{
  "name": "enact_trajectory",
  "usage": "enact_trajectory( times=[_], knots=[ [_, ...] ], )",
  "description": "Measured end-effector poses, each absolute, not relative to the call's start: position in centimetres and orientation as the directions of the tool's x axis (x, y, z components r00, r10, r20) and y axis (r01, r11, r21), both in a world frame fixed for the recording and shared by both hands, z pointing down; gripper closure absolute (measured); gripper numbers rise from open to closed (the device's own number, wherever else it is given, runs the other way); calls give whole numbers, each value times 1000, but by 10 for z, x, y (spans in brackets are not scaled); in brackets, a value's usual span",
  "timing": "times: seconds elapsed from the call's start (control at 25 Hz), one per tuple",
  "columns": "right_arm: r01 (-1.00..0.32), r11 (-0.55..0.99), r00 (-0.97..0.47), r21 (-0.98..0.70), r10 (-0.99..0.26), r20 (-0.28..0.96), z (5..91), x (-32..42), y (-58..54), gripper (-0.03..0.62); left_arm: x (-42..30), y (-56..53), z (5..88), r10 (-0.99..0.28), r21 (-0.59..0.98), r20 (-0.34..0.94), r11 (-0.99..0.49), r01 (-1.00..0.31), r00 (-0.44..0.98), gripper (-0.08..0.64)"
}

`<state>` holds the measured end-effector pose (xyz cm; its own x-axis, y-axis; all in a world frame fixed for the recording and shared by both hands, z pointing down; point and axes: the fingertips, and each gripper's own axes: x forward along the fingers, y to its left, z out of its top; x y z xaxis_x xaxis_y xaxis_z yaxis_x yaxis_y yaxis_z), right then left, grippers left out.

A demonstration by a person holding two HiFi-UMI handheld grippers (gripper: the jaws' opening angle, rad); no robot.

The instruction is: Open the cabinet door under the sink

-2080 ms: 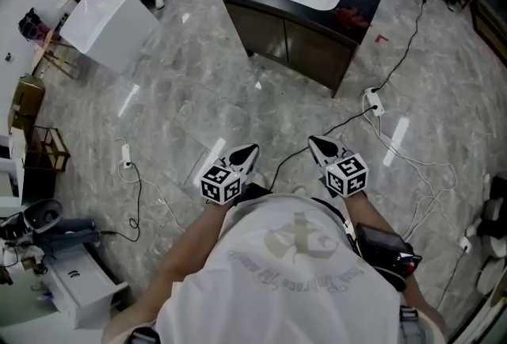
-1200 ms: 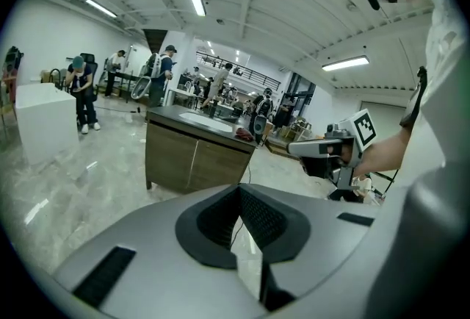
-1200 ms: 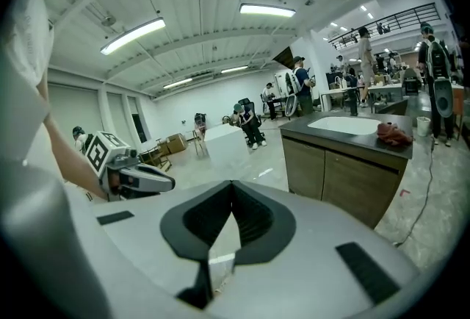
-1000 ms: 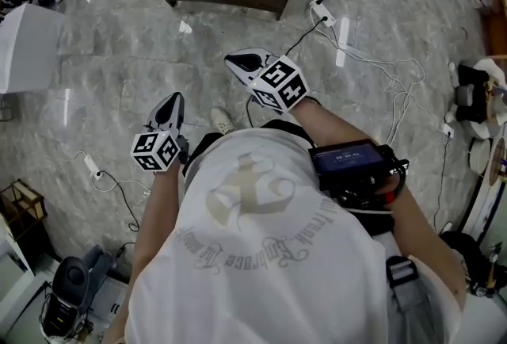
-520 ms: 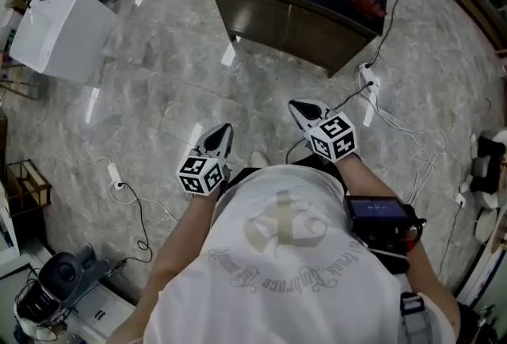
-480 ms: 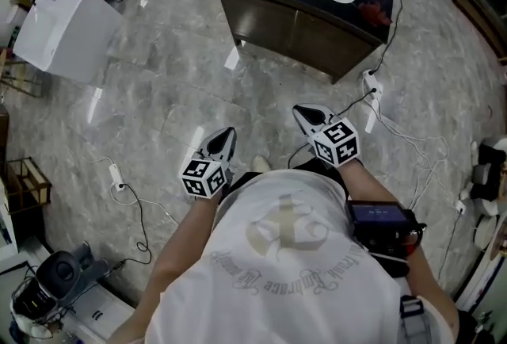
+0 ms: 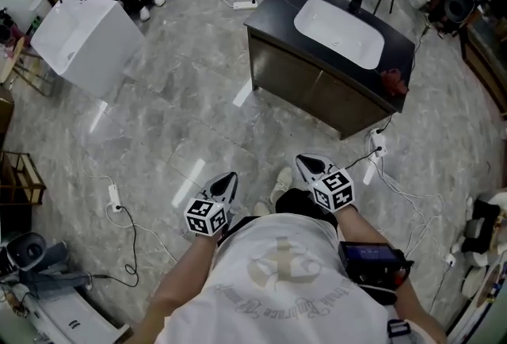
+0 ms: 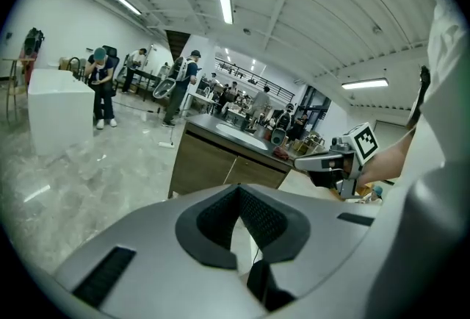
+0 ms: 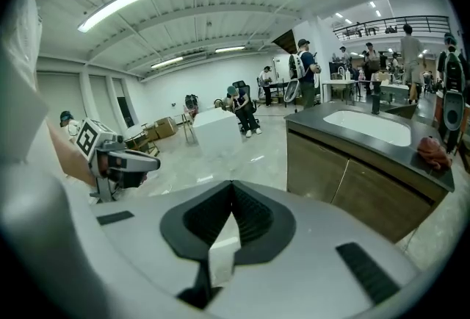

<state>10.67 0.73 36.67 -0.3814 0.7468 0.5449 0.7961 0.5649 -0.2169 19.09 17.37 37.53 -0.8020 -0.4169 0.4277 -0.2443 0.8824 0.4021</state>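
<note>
The two cabinet doors (image 7: pixel 289 74) under the sink (image 7: pixel 339 33) are both shut, flush with the brown front of the cabinet (image 7: pixel 348 108), which faces the person. The white sink is set into a dark surface (image 7: pixel 275 9). A red thing (image 7: pixel 394 81) lies on the surface near its right-hand corner.

Both grippers are well apart from the cabinet, held low in front of the person, with bare grey floor (image 7: pixel 198 97) between them and the doors. The left gripper (image 7: pixel 228 177) is clenched with nothing in it; in the left gripper view its jaws meet tip to tip and the cabinet stands far beyond them. The right gripper (image 7: pixel 306 163) is likewise clenched and empty, and the right gripper view shows the cabinet off to its right. Neither gripper touches the doors.

A white power strip (image 7: pixel 377 150) with trailing cables lies on the floor by the cabinet's near right corner. A white box (image 7: pixel 87 33) stands well to the left, with people beyond it.
</note>
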Motion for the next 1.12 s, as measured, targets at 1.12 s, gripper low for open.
enact_trajectory(
  times=[1.12],
  knots=[
    [827,493,-303,-269,795,526,386,-139,87,580,-51,257,350,-318,371,477,918,-140,-819,552]
  ],
)
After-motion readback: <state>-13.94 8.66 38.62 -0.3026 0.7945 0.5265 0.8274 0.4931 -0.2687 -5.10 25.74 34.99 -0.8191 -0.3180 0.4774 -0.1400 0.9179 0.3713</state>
